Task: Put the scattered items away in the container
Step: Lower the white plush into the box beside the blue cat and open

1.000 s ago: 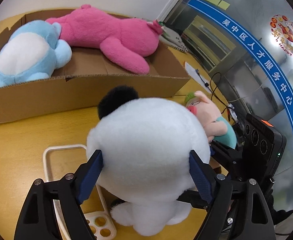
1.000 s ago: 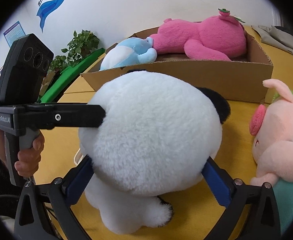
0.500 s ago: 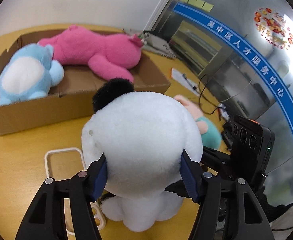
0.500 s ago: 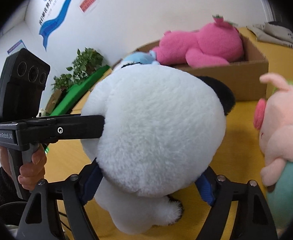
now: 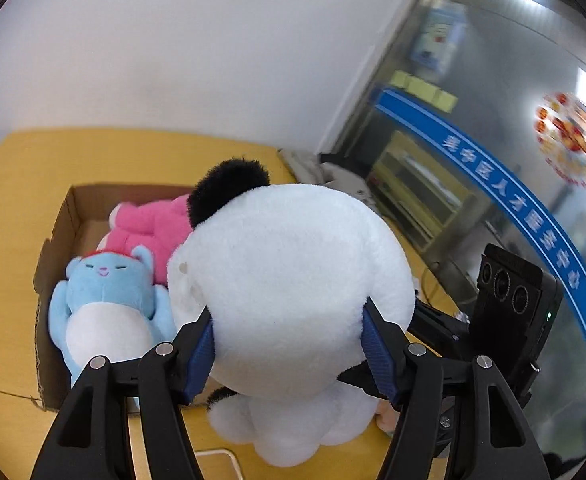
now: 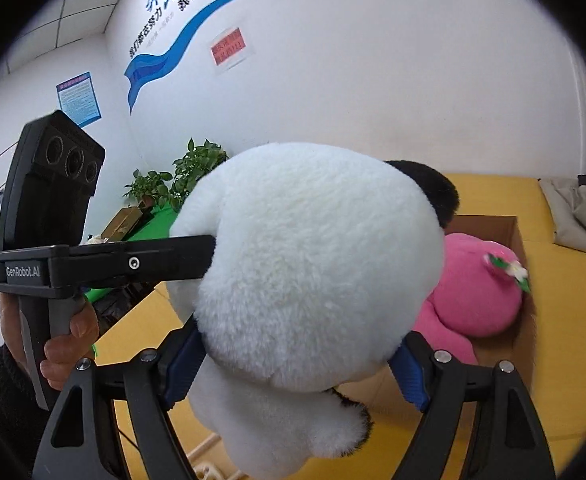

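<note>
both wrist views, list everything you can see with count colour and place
panda toy: 1, white with black ears, lifted off the table, clamped between both grippers
cardboard box: 1, brown, on the table beyond the panda
pink toy: 1, pink with a small flower, lying in the box
blue toy: 1, light blue with white belly, in the box beside the pink one
table: 1, yellow, under everything
grey cloth: 1, grey, far right on the table
plants: a few, green, by the wall
left gripper: 1, black with blue pads, closed on the panda's head
right gripper: 1, black with blue pads, closed on the panda
hand: 1, holding the left gripper's handle
</note>
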